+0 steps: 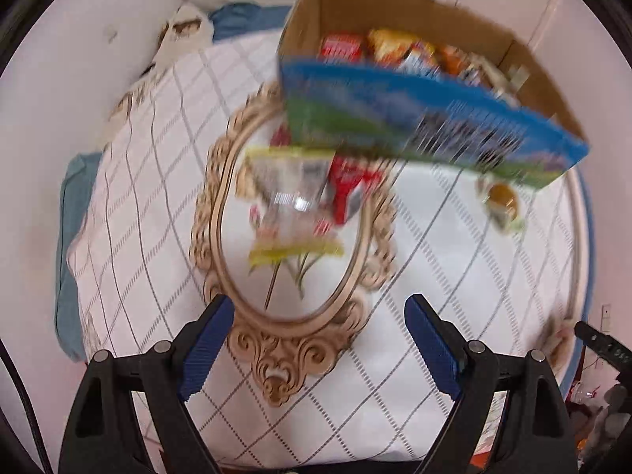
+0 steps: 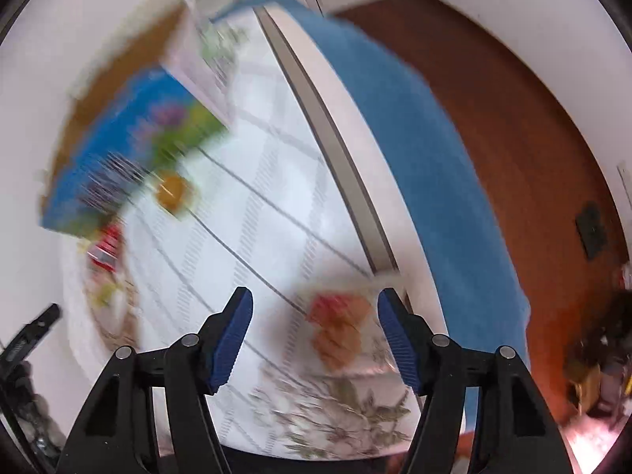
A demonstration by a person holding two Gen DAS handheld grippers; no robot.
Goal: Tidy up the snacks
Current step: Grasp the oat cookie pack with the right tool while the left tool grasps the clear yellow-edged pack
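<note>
Listing what we see over the table, item by item.

Right claw [image 2: 312, 339]: jaws apart, nothing pressed between the pads. A blurred packet [image 2: 341, 330] with red and orange print lies on the cloth right between the two blue pads [image 2: 237, 335], closer to the right one. We judge this the thing the coming move turns on: it sits directly ahead of our right claw, at the near right edge of the table. Its long axis looks to run near to far, roughly along the fingers, though blur keeps us from being sure.

Left claw [image 1: 320, 339]: jaws wide apart, empty. It hangs over the near end of an oval tray [image 1: 294, 351] with a carved scroll rim. On the tray, further off, lie a clear bag [image 1: 294, 205] with yellow edges and a red pack [image 1: 349, 189] touching it on the right. We judge our left claw the nearer one for these two.

Box [image 1: 395, 12]: open cardboard, blue and green printed front, at the far side of the table, already holding several snacks in red, yellow and orange wrappers. A small orange snack [image 1: 501, 199] lies loose on the cloth just in front of it.

Surface: round table [image 2: 343, 181] under a white cloth with a grey grid, a blue cloth beneath it showing at the edge.

Room: white walls; red-brown floor [image 2: 533, 150] to the right.
</note>
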